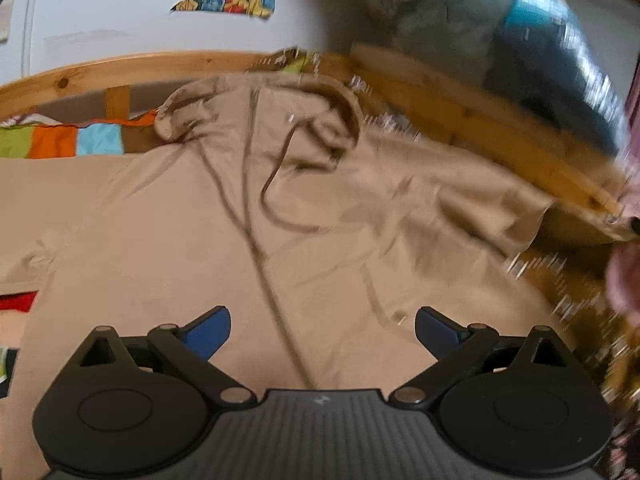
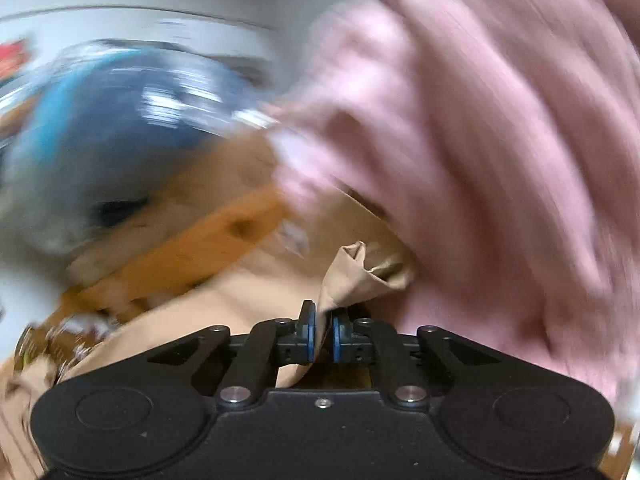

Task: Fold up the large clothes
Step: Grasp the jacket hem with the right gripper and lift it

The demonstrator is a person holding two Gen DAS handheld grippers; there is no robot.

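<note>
A large beige hooded jacket (image 1: 248, 216) lies spread on the bed, hood toward the wooden headboard, drawstrings and a centre zip line showing. My left gripper (image 1: 323, 330) is open and empty, hovering above the jacket's lower front. Its right sleeve (image 1: 500, 208) stretches to the right, lifted at its end. My right gripper (image 2: 323, 336) is shut on a bunched fold of the beige jacket (image 2: 360, 276), held up off the bed. The right wrist view is heavily blurred.
A wooden bed frame (image 1: 460, 120) curves along the back and right. A multicoloured quilt (image 1: 60, 140) lies at the left. A pink knitted garment (image 2: 500, 140) fills the right of the right wrist view. Blue and grey items (image 1: 540, 40) sit beyond the frame.
</note>
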